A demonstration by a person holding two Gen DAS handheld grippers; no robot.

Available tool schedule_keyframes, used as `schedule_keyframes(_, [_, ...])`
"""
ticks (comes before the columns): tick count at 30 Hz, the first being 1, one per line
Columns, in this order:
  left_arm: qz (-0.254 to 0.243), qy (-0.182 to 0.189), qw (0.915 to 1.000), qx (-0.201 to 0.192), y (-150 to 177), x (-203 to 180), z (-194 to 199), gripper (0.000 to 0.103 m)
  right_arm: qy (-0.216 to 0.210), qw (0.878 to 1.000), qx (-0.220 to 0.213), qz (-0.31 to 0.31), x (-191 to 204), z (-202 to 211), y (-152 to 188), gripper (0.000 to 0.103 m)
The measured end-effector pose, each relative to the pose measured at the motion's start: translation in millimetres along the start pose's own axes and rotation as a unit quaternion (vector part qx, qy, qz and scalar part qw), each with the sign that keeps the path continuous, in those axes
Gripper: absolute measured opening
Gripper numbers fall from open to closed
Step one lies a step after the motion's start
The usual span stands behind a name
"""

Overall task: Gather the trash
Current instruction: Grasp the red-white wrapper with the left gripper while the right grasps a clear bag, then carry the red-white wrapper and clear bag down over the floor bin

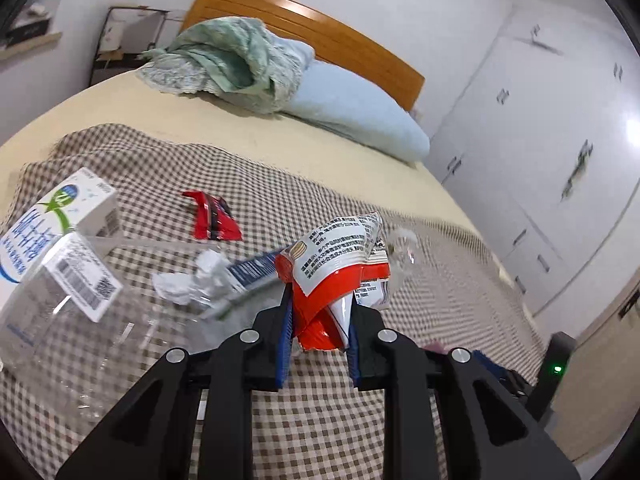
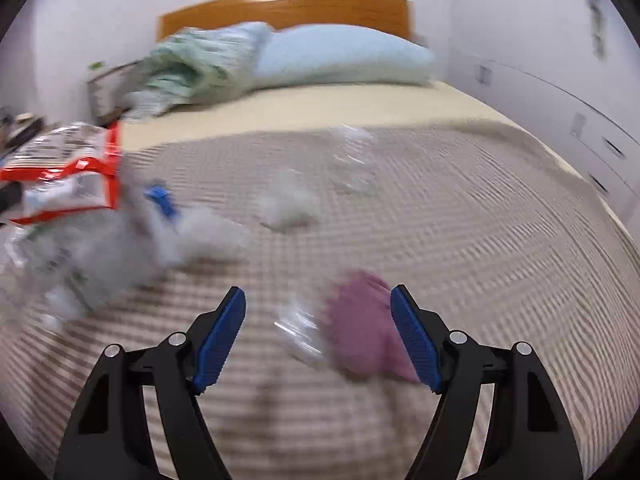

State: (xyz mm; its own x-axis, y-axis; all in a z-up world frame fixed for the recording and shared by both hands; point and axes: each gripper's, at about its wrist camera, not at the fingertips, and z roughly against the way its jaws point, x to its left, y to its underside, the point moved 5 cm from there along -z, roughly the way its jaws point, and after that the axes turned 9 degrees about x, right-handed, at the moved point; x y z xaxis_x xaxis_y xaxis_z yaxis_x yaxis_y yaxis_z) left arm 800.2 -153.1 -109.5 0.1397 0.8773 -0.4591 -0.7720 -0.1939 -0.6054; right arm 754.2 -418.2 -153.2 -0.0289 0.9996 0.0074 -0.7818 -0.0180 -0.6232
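Note:
My left gripper (image 1: 320, 300) is shut on a crumpled red and white snack wrapper (image 1: 336, 268) and holds it above the checked blanket (image 1: 320, 420). On the blanket lie a red wrapper (image 1: 214, 216), a crumpled tissue (image 1: 196, 276) and a blue and white packet (image 1: 252, 270). A clear bottle (image 1: 400, 248) shows behind the held wrapper. The right wrist view is blurred. My right gripper (image 2: 318, 290) is open, low over a mauve lump (image 2: 360, 328) and a clear plastic piece (image 2: 300, 332) that lie between its fingers. The held wrapper (image 2: 68, 172) shows at the left.
A clear plastic container (image 1: 80, 340) sits at the lower left, with white cartons (image 1: 52, 220) in or behind it. A green cover (image 1: 224, 56), a blue pillow (image 1: 352, 112) and the wooden headboard (image 1: 320, 28) lie beyond. White cupboards (image 1: 540, 160) stand at the right.

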Motion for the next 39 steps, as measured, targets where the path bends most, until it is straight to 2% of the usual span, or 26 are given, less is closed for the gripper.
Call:
schedule_keyframes(2, [0.004,-0.002,0.9999,-0.011,-2,4,10,0.020,-0.031,0.999,0.017,0.023,28,-20,-19,0.072])
schedule_keyframes(5, [0.000,-0.004,0.9997,-0.024,-10,6,20,0.020,-0.054,0.997,0.047,0.016,51,-54,-40,0.070])
schedule_keyframes(8, [0.002,-0.005,0.9995,-0.031,-12,9,26,0.020,-0.073,0.993,0.089,-0.004,59,-85,-50,0.046])
schedule_keyframes(9, [0.005,-0.003,0.9996,-0.029,-13,11,27,0.020,-0.075,0.991,0.108,-0.016,59,-96,-49,0.031])
schedule_keyframes(11, [0.006,-0.002,0.9997,-0.023,-13,13,25,0.020,-0.072,0.989,0.127,-0.033,59,-102,-45,0.023])
schedule_keyframes(13, [0.001,-0.005,0.9999,-0.016,-11,12,24,0.020,-0.062,0.989,0.129,-0.035,58,-96,-42,0.015])
schedule_keyframes(16, [-0.013,-0.018,0.9995,-0.021,-9,7,29,0.020,-0.034,0.993,0.112,-0.032,49,-67,-39,0.011])
schedule_keyframes(20, [-0.019,-0.018,0.9993,-0.025,1,6,52,0.020,-0.023,0.995,0.082,-0.044,24,-5,-40,0.010])
schedule_keyframes(22, [-0.023,-0.008,0.9994,-0.022,10,7,74,0.020,-0.019,0.996,0.074,-0.044,16,27,-33,0.009])
schedule_keyframes(25, [-0.037,-0.027,0.9984,-0.032,25,5,111,0.020,-0.025,0.997,0.062,-0.044,2,80,-24,0.009])
schedule_keyframes(28, [-0.041,-0.002,0.9991,-0.012,42,-4,143,0.020,-0.031,0.997,0.044,-0.054,-7,132,-11,0.010])
schedule_keyframes(30, [-0.051,-0.013,0.9985,-0.016,50,-15,166,0.020,-0.031,0.997,0.031,-0.056,-11,164,-2,0.009])
schedule_keyframes(32, [-0.071,-0.017,0.9970,-0.025,59,-32,192,0.020,-0.031,0.998,0.018,-0.056,-17,196,12,0.009])
schedule_keyframes(34, [-0.093,-0.006,0.9952,-0.029,73,-57,221,0.020,-0.034,0.998,0.004,-0.056,-26,229,33,0.010])
schedule_keyframes(39, [-0.158,0.001,0.9869,-0.029,121,-115,267,0.020,-0.027,0.997,-0.015,-0.066,-65,294,106,0.009])
